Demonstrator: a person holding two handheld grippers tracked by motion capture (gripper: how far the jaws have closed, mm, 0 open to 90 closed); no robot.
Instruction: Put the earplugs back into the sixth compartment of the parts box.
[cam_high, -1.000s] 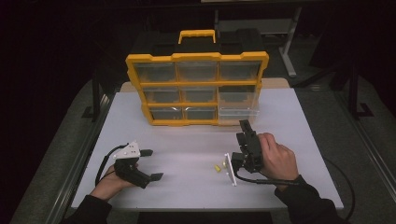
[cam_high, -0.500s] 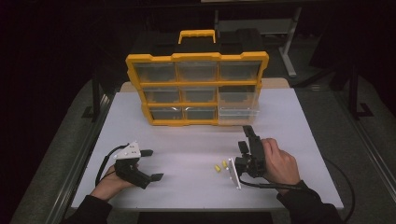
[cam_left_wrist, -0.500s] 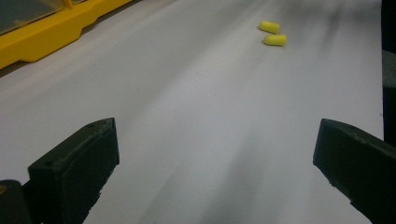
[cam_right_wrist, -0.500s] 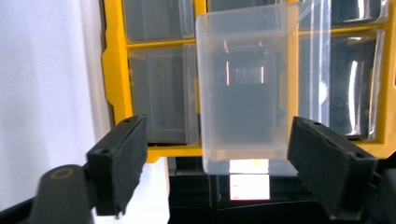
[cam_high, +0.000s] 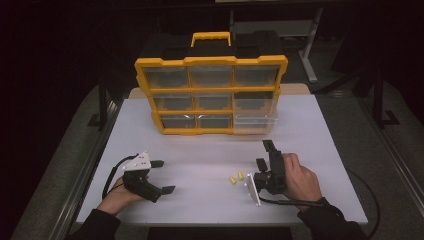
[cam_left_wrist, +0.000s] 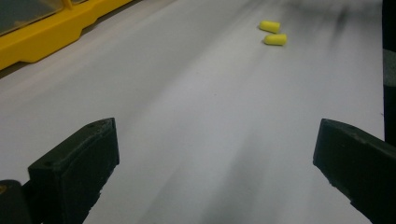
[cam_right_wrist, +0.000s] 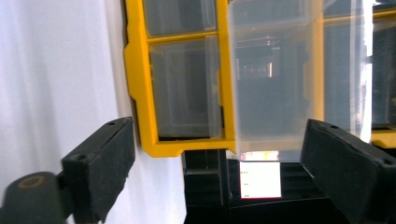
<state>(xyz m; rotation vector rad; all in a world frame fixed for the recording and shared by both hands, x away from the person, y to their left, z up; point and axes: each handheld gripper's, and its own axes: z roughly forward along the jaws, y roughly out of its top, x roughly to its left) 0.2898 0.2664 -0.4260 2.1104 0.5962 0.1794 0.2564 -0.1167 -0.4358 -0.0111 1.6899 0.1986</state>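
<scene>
Two yellow earplugs (cam_high: 236, 177) lie side by side on the white table (cam_high: 200, 150); in the left gripper view the earplugs (cam_left_wrist: 272, 33) sit far ahead. My right gripper (cam_high: 263, 153) is just right of them, rolled on its side and pointing at the yellow organizer (cam_high: 210, 95). Its jaws have just been opening and nothing is between them. In its own view my right gripper (cam_right_wrist: 219, 135) faces the pulled-out clear drawer (cam_right_wrist: 275, 79). At the near left, my left gripper (cam_high: 162, 176) rests on the table, open and empty; its own view shows the left gripper (cam_left_wrist: 217, 133) spread wide over bare table.
The organizer stands upright at the back middle of the table, with a yellow handle (cam_high: 210, 38) on top and several clear drawers. Its bottom right drawer (cam_high: 255, 117) sticks out toward me. Cables trail from both grippers. Dark floor and table legs surround the table.
My right hand has sunk a little toward the table and drawn slightly nearer to me, and its jaws stand wider. The left hand and the earplugs have stayed where they were.
</scene>
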